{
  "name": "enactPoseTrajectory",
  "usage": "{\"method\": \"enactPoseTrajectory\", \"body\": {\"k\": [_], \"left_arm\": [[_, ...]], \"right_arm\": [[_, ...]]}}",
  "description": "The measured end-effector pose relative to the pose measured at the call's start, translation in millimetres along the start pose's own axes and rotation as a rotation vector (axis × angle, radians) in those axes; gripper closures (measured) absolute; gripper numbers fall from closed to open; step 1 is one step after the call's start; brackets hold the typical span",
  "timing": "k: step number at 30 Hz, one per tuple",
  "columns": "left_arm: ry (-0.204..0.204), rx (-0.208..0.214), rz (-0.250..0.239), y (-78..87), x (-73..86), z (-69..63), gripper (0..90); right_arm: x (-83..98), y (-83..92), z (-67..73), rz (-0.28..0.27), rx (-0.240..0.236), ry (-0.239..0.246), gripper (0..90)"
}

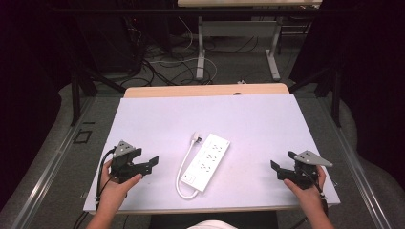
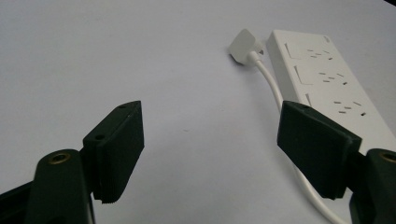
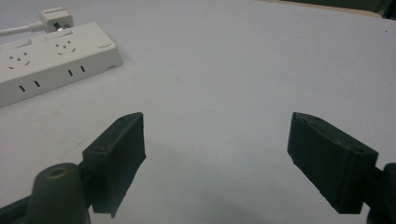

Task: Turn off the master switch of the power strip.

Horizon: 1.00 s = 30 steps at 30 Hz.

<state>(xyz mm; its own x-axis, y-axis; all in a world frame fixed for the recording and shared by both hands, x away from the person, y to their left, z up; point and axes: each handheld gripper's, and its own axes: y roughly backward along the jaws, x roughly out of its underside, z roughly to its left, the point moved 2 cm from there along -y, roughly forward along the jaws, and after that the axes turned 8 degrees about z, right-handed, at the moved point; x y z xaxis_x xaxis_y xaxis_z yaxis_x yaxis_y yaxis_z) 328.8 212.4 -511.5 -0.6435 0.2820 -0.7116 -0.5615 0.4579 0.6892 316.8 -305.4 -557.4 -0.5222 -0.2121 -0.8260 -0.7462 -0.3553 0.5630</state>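
A white power strip (image 1: 207, 161) lies flat near the middle of the desk (image 1: 258, 119), between the two grippers and apart from both. Its long axis runs diagonally, the near end toward the person and the far end angled away to the right. Its white cable (image 1: 184, 171) loops along the left side, and the plug (image 1: 197, 138) rests just beside the far end. The left gripper (image 1: 152, 164) and right gripper (image 1: 275, 168) both have fingers apart, holding nothing.

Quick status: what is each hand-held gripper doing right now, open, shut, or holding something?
Left hand-held gripper: open, holding nothing, beside the power strip.
Right hand-held gripper: open, holding nothing.
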Motion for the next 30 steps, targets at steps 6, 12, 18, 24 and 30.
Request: {"method": "enactPoseTrajectory", "body": {"k": [6,12,18,24,30], "left_arm": [[-0.031,0.014,0.003,0.2,-6.0,-7.7,23.6],[-0.044,0.035,0.010,-0.2,-11.7,-18.9,24.2],[-0.068,0.052,0.036,-1.5,-15.1,-27.6,27.5],[-0.094,0.066,0.060,-3.2,-16.9,-35.4,30.5],[-0.102,0.085,0.072,-5.3,-18.0,-44.0,33.7]], "right_arm": [[0.5,-0.1,-0.2,0.001,0.005,0.002,18.5],[0.8,0.5,-0.6,0.011,-0.001,0.000,18.5],[1.5,-0.7,0.9,0.011,-0.007,-0.013,18.5],[1.3,-1.2,-0.1,0.014,-0.005,0.011,18.5],[1.8,-2.0,0.7,0.008,-0.005,-0.001,18.5]]}}
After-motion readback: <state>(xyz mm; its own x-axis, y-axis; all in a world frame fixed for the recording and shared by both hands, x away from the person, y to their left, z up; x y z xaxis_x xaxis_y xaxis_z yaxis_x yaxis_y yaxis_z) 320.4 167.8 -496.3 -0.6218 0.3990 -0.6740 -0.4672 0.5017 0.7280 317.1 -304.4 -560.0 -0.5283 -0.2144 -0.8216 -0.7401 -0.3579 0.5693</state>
